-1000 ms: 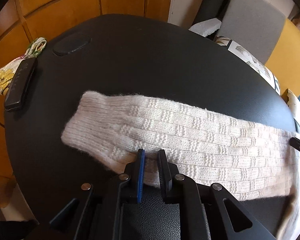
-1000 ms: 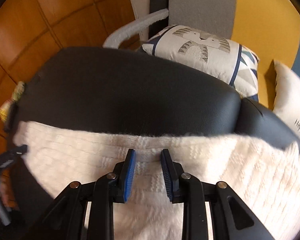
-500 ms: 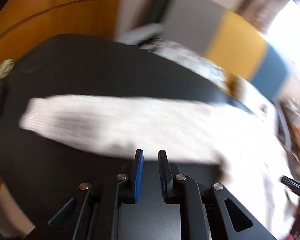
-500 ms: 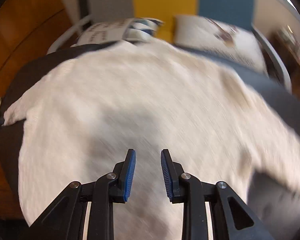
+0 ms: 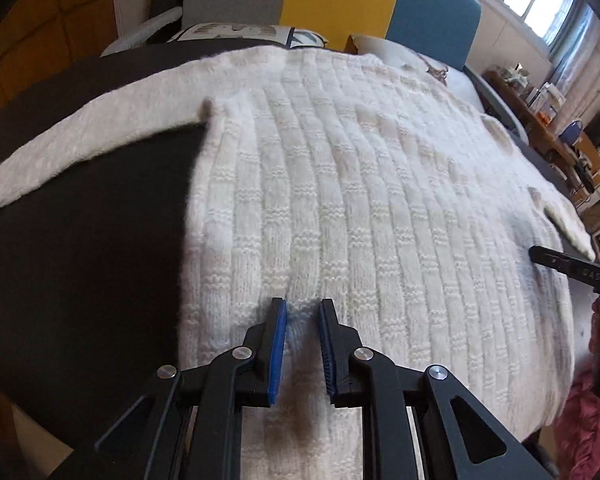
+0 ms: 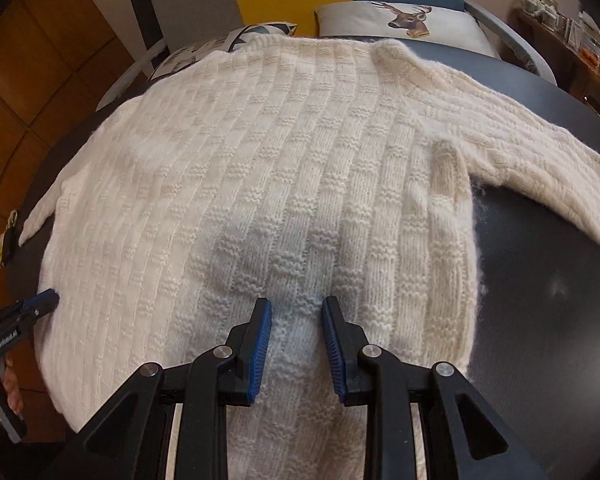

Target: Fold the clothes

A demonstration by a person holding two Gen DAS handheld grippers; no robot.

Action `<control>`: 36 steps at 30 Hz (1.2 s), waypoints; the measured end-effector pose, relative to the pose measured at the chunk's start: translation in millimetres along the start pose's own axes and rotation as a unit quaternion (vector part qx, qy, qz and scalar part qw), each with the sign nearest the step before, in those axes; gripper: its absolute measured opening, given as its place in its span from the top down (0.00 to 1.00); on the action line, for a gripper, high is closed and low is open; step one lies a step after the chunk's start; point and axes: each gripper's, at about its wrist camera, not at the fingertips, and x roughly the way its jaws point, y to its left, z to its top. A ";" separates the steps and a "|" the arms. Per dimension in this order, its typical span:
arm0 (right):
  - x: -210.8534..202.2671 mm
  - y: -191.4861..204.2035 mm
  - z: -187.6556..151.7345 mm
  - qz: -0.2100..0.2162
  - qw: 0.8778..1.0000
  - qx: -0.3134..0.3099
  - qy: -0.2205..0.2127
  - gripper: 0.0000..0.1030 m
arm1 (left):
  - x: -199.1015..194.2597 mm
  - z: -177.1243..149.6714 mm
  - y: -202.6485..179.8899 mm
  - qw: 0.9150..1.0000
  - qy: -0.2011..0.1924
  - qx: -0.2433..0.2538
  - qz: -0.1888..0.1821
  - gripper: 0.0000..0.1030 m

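A cream knitted sweater (image 5: 360,184) lies flat on a round black table (image 5: 80,240), with one sleeve stretched out to the left. In the right wrist view the sweater (image 6: 280,168) fills the middle and its other sleeve runs off to the right. My left gripper (image 5: 303,308) is open, its blue-padded fingers just above the hem near the left side of the body. My right gripper (image 6: 297,306) is open over the hem near the middle. Neither holds any cloth. The right gripper also shows at the right edge of the left wrist view (image 5: 560,264).
Cushions (image 6: 400,20) lie on a bench with grey, yellow and blue backs (image 5: 340,0) behind the table. A black remote (image 6: 6,240) lies at the table's left edge. Wooden panelling (image 6: 40,60) is on the left. Shelves with clutter (image 5: 540,100) stand at the right.
Both grippers swung away from the sleeve and the far edge of the sweater and now hover over the hem of the body. The sweater itself lies spread as before.
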 end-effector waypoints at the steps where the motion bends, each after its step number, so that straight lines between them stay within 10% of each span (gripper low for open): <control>1: -1.1 3.5 -3.1 -0.004 1.000 -0.006 -0.001 0.74 | 2.9 3.9 4.9 1.000 0.003 0.001 0.006 0.80; 18: -25.0 13.2 -39.3 -0.025 0.998 -0.051 0.028 0.78 | -2.5 2.2 7.8 1.000 0.014 -0.007 -0.010 0.73; 28: -19.6 78.0 72.4 0.048 0.990 -0.118 -0.054 0.78 | -13.8 95.0 -8.1 0.997 -0.059 0.005 -0.039 0.73; 36: 54.6 86.0 105.5 0.014 0.987 -0.159 0.012 0.78 | 26.9 116.0 9.5 1.000 -0.018 0.018 0.006 0.73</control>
